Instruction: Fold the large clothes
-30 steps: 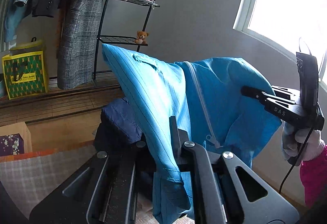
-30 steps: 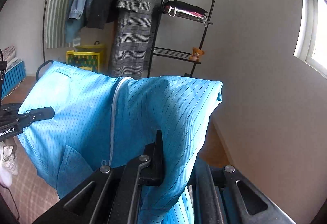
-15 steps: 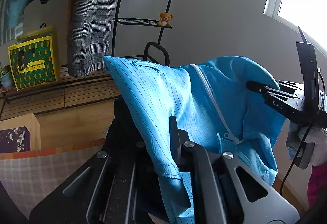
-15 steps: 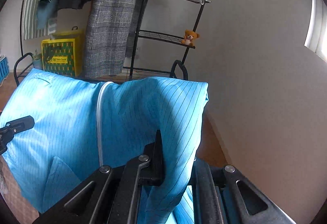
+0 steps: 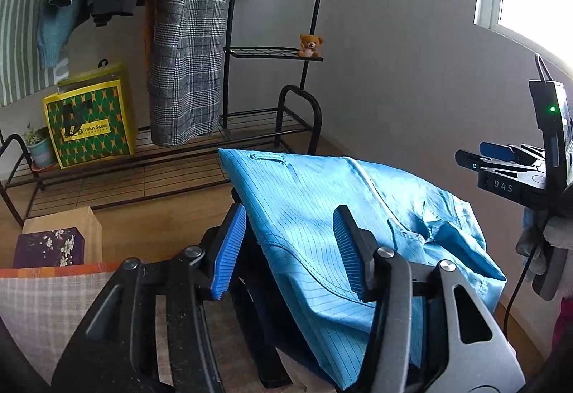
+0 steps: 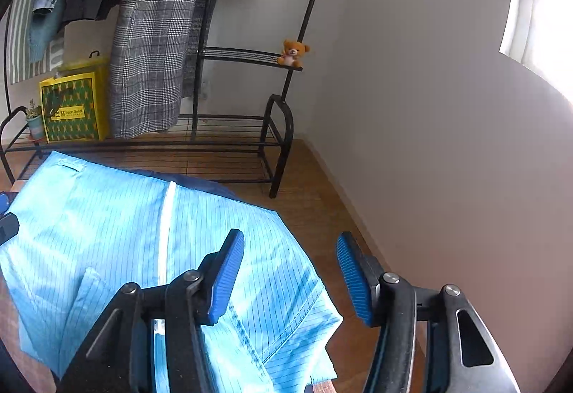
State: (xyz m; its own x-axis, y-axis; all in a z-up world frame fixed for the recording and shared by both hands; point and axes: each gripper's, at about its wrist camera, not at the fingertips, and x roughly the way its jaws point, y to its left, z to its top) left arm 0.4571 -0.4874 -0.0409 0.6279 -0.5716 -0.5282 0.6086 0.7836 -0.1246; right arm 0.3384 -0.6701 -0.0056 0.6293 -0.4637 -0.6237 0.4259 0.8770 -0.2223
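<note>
Both tools, left tool [image 5: 290,253] and right tool [image 6: 290,276], have just been opening and stand apart, the blue jacket [image 5: 322,214] lying loose between and under them on a dark pile, where it may slide off unfolded.

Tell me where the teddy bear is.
The teddy bear sits at the right end of the middle wire shelf of the black rack, right of the hanging checked coat, in both views.
</note>
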